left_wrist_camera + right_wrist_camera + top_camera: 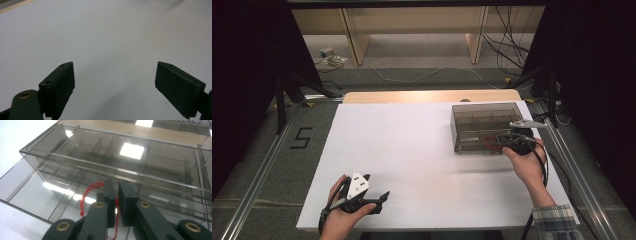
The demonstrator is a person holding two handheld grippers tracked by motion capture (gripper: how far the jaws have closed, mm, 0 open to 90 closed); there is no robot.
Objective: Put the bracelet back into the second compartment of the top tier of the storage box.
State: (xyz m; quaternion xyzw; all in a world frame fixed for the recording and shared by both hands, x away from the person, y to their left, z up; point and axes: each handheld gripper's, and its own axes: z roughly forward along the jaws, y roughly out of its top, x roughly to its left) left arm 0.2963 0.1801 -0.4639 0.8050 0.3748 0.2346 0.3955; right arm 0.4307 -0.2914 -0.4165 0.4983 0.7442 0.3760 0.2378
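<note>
**Red cord pinched at the drawer of the smoked box**

Red cord [88,195] runs between the right gripper's [117,200] jaws, which stand nearly shut with only a slit between them, seemingly pinching it. It loops over the drawer [37,192] pulled out of the clear, smoky plastic box [484,125] at the table's [412,150] far right. Likely step: placing or fetching the cord; next calls for a gentle release or lift. Left gripper [115,82] rests wide open, empty, over matte white board.

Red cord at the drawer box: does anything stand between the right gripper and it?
Nothing visible does. In the right gripper view the right gripper has its jaws nearly together, with the red cord running between them over the pulled-out drawer of the smoky clear box.
</note>
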